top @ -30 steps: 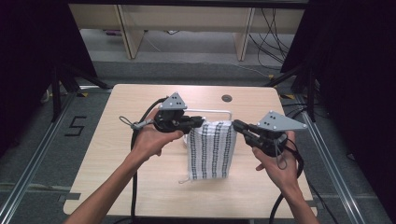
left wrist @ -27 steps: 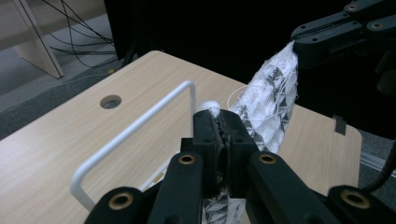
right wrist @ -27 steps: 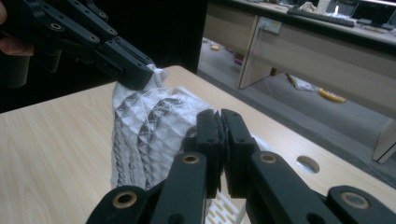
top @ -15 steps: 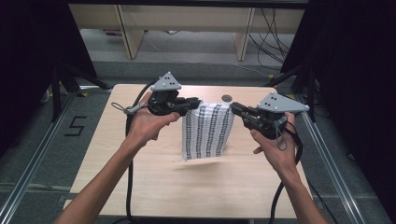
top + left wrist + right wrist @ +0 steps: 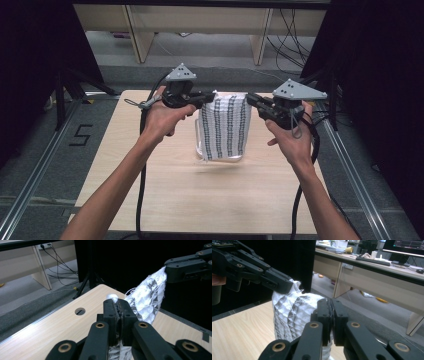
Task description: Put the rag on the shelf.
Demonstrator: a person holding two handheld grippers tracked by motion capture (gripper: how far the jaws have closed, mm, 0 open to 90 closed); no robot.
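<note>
A white woven cloth with dark patterned stripes running top to bottom [image 5: 229, 126] hangs upright above the light wooden table [image 5: 165, 195], stretched flat between its two upper corners and facing the high view. Its lower edge appears to clear the tabletop, though the high view is too soft there to be sure. Up close the weave shows a small raised diamond texture [image 5: 289, 315], with loose white threads trailing from one upper corner [image 5: 147, 300].

A lab-like office — black curtains [image 5: 30, 45] around a test table [image 5: 200, 200], desk [image 5: 387, 265] with keyboard [image 5: 372, 260] and monitor [image 5: 409, 246].
</note>
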